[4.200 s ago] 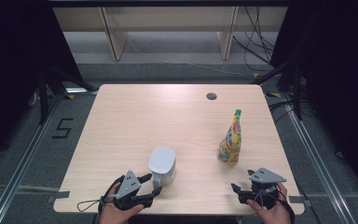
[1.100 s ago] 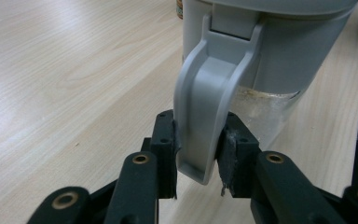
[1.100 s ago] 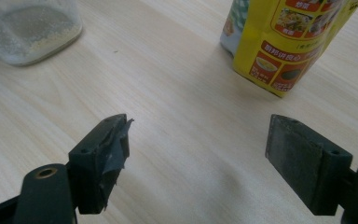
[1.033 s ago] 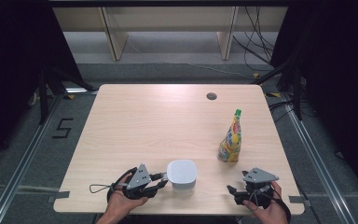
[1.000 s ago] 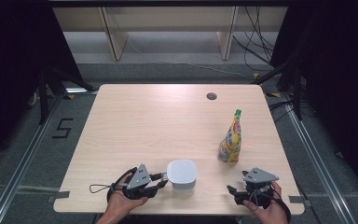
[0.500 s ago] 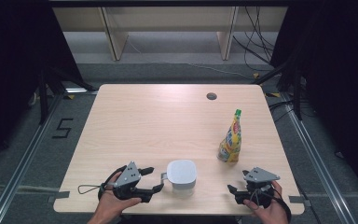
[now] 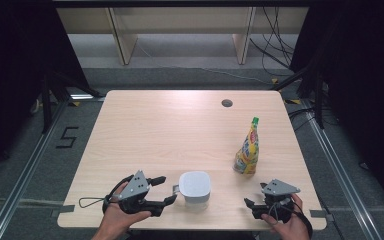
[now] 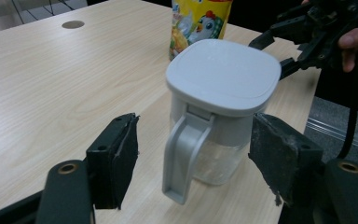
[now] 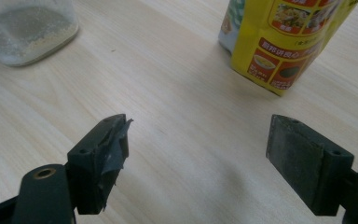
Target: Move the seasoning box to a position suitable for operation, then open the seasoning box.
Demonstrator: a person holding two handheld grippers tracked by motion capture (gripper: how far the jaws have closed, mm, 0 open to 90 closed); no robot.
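A clear pitcher (image 7: 195, 187) with a white lid (image 8: 223, 74) and a grey handle stands upright near the table's front edge. My left gripper (image 7: 167, 189) sits just left of it, open. Its jaws have just been opening, and in the left gripper view (image 8: 193, 149) the handle stands between the pads without touching them. A yellow pouch (image 7: 247, 150) with a green cap stands to the right, behind the pitcher (image 8: 196, 23). My right gripper (image 7: 251, 207) rests at the front right, open and empty (image 9: 196, 149), with the pouch (image 9: 284, 42) ahead of it and the pitcher's base (image 9: 28, 28) to its left.
The wooden table (image 7: 170, 130) has a round cable hole (image 7: 226, 103) at the back right. Wooden shelving (image 7: 180, 25) stands beyond the far edge. Cables run over the floor at the back right (image 7: 280, 55).
My left gripper has let go of the pitcher's handle, opened wide and drawn back to the left and a little up. The pitcher, the pouch and my right gripper have stayed in place.
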